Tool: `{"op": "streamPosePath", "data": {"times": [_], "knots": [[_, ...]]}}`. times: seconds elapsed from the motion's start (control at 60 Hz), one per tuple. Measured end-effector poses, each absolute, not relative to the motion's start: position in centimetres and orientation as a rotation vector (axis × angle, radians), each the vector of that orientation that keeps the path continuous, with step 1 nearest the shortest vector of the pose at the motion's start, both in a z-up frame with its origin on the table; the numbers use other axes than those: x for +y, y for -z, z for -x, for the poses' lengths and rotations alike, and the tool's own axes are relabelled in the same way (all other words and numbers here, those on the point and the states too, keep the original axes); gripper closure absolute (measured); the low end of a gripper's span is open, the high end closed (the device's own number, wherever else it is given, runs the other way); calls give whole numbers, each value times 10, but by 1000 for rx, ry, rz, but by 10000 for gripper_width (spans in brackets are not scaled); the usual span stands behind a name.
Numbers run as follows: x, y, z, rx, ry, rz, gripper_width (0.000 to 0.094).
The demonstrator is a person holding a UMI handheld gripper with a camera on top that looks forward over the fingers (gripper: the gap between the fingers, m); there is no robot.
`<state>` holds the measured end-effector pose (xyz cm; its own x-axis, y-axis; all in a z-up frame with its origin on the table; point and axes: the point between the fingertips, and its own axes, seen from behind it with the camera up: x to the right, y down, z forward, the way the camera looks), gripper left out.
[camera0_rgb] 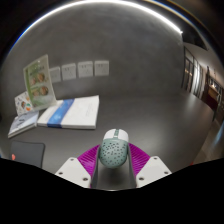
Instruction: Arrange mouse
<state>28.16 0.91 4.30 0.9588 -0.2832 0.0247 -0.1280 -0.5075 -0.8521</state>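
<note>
- The mouse — pale, speckled — is pinched between the 2 pads of the gripper.
- Booklets are seen beyond, on the table.

speckled plastic mouse, matt grey table

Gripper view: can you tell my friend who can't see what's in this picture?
A pale speckled mouse sits between the gripper fingers, whose purple pads flank it. Whether they press on it cannot be told. Beyond it, a white and blue book and leaflets lie on the grey table.
</note>
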Motion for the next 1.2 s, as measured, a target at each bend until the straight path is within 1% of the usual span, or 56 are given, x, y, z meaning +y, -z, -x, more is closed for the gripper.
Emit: {"op": "streamPosePath", "data": {"times": [0.133, 0.2, 0.267, 0.35, 0.383, 0.467, 0.6, 0.733, 0.9, 0.917, 0.933, 0.95, 1.0, 1.033, 1.117, 1.2], "knots": [[-41, -119, -256, 271, 187, 1987, 489], [-60, -149, -217, 254, 127, 1946, 490], [-67, -168, -164, 205, 46, 1922, 491], [-67, -174, -97, 117, -18, 1927, 491], [-67, -172, -69, 78, -33, 1931, 491], [-60, -152, -3, -17, -65, 1954, 491], [-47, -98, 78, -117, -75, 2008, 491], [-30, -47, 115, -135, -16, 2068, 491], [-29, 2, 129, -72, 12, 2165, 490], [-30, 7, 129, -72, 16, 2177, 459], [-31, 9, 129, -71, 18, 2175, 459], [-27, 5, 129, -57, 9, 2146, 487], [-30, 8, 129, -35, -20, 2134, 482], [-30, 8, 129, -28, -41, 2123, 448], [-27, 7, 129, -3, -72, 2092, 405], [-29, 8, 130, -14, -76, 2101, 361]]}}
